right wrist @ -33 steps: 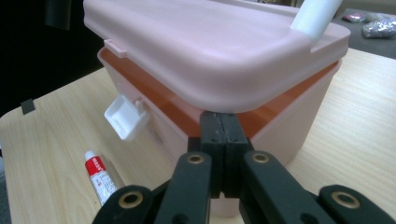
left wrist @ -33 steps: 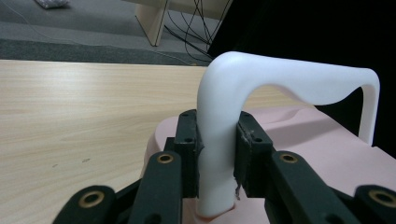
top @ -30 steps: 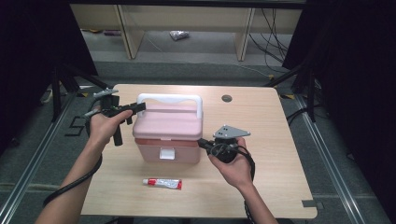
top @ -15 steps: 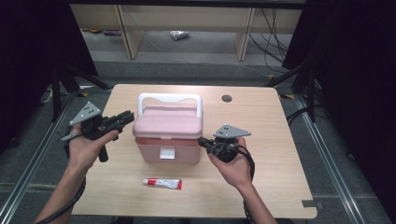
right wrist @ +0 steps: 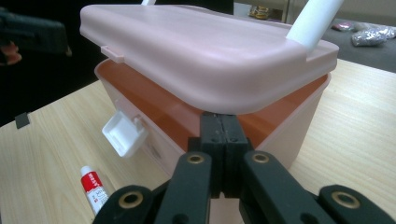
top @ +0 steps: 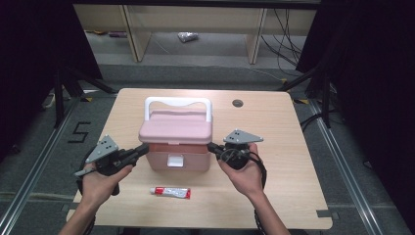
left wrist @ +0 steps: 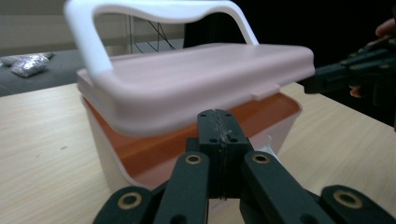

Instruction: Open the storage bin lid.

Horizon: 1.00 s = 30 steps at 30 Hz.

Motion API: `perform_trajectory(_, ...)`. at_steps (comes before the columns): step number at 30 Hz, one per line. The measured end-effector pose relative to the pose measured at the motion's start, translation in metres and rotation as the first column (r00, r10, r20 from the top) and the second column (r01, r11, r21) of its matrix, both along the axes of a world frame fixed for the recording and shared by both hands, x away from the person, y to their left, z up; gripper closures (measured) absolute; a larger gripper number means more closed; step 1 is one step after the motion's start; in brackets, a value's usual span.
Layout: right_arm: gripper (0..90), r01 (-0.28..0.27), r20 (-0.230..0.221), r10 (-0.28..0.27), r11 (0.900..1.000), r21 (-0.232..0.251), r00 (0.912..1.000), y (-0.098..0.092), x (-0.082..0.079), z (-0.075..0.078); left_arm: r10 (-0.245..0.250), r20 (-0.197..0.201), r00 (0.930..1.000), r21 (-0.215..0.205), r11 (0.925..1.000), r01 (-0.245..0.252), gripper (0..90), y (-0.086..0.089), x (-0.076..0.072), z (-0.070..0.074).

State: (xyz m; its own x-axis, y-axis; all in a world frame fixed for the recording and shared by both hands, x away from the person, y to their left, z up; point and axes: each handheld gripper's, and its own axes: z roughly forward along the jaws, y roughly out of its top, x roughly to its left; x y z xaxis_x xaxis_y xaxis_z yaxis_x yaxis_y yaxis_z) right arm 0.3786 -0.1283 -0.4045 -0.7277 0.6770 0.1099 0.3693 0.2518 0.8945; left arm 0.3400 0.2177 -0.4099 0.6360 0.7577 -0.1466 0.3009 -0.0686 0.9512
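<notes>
A pink box [top: 178, 129] with a white handle [top: 178, 102] stands mid-table, its front latch [top: 175, 160] hanging undone. The lid [left wrist: 196, 88] sits raised, with a gap over the orange inner rim [right wrist: 154, 109]. My left gripper [top: 144, 148] points at the box's left side. Its jaws have just been closing and are shut with nothing between them, the tip [left wrist: 219, 116] just below the lid's edge. My right gripper [top: 211, 146] is shut and empty at the box's right side, its tip [right wrist: 220, 119] right under the lid's rim.
A small red-and-white tube [top: 170, 192] lies on the table in front of the box, also seen as a tube [right wrist: 95, 186] left of my right jaws. A round cable hole [top: 238, 103] sits at the table's back right. Shelving stands beyond the far edge.
My left hand has come from the box's back-left corner toward the person and down to the box's left side, and its jaws have closed. The right hand has stayed put.
</notes>
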Motion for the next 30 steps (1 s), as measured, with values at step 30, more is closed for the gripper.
perform_trajectory(30, 90.0, -0.014, -0.029, 0.014, 1.000, -0.005, 0.9995, 0.007, -0.008, 0.000, 0.085, 0.009, 0.9963, -0.019, 0.9962, -0.085, 89.9, -0.017, 0.018, -0.011)
